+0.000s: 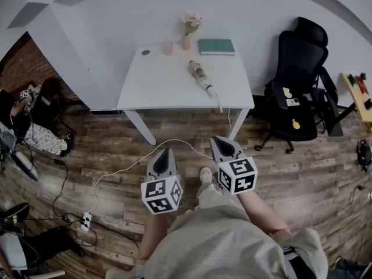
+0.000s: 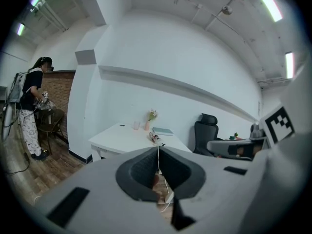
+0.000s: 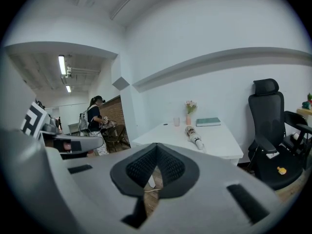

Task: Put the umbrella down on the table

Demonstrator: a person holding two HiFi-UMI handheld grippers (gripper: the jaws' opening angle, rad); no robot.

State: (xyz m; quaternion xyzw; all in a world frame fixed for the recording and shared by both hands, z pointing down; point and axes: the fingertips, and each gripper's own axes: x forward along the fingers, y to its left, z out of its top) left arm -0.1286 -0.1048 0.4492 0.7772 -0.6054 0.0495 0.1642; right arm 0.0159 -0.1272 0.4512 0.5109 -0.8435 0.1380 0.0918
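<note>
The folded umbrella (image 1: 202, 77) lies on the white table (image 1: 157, 86), its handle end reaching toward the front edge. It also shows in the left gripper view as the umbrella (image 2: 156, 139) and in the right gripper view as the umbrella (image 3: 194, 136). Both grippers hang over the wooden floor, well short of the table and pointing toward it. My left gripper (image 1: 165, 151) is shut with nothing in it, its jaws meeting at the tip (image 2: 158, 149). My right gripper (image 1: 223, 140) is shut and empty too (image 3: 156, 147).
On the table's far side stand a vase of flowers (image 1: 187, 34), a cup (image 1: 167, 47) and a green book (image 1: 217, 46). A black office chair (image 1: 299, 80) stands to the right. A white cable (image 1: 116, 173) and power strip (image 1: 86, 220) lie on the floor. A person (image 2: 31, 106) stands far left.
</note>
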